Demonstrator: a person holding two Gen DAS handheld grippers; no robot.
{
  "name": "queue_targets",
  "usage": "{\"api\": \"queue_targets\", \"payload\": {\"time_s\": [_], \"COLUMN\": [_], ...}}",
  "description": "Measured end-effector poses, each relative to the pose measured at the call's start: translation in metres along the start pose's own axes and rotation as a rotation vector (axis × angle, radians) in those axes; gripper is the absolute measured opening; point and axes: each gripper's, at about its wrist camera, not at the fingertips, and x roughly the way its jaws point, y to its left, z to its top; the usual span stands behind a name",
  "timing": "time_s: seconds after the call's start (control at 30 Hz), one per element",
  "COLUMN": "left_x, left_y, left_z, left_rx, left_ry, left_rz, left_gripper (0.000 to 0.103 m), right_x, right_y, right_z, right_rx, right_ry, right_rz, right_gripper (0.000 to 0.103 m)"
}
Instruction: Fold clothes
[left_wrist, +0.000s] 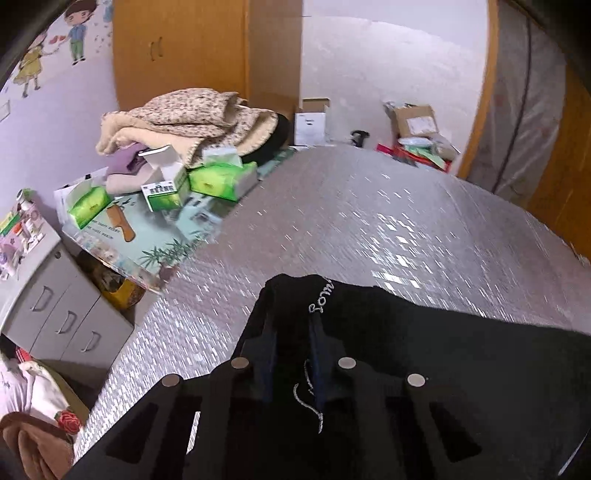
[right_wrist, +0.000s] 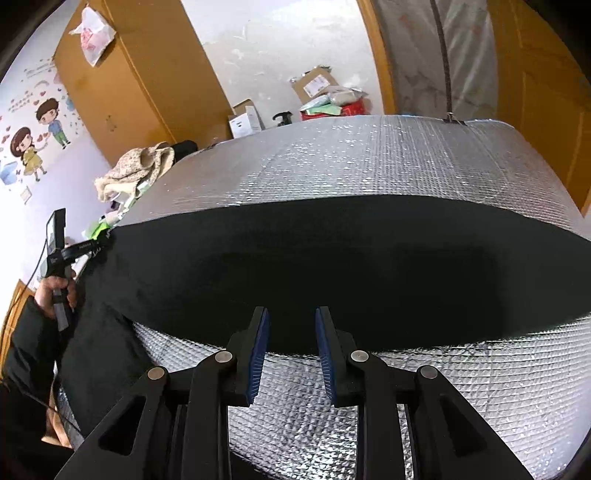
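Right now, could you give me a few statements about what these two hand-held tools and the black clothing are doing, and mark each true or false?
1. The left tool is clamped on the black garment. True.
2. The right tool grips the garment too. False: its fingers stand apart with nothing between them.
3. The garment lies on a silver quilted surface. True.
4. The green tissue packs sit on the garment. False: they sit off to the side, on a cluttered table.

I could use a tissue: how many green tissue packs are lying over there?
3, all in the clutter left of the silver mat: one green tissue pack nearest the grey drawers, a green-and-white box in the middle, and a larger pack beside the beige blanket. Others may be hidden.
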Motion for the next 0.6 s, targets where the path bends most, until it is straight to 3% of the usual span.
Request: {"api": "queue_targets", "payload": {"time_s": [0.2,0.4,0.6], "left_x": [0.001,-0.057,-0.122], "left_y": [0.012,0.017,-0.021], "left_z": [0.008,-0.012,-0.065], "left_rx": [-0.032,-0.043,0.046], "left_ry": [0.024,-0.067,-0.103], "left_rz": [-0.050,-0.140,-0.271], "left_gripper": [0.020,0.020,0.021], "right_x": [0.002,-0.010,-0.015], "right_y": [-0.012,-0.033,-0.081], "right_z": [-0.002,-0.001,0.015], "right_rx": [0.034,0.086,0.170], "right_ry": [0.003,-0.034,-0.081], "right_rz": [-0.036,-0.092,-0.207], "right_gripper": [0.027,0.027,0.027]}}
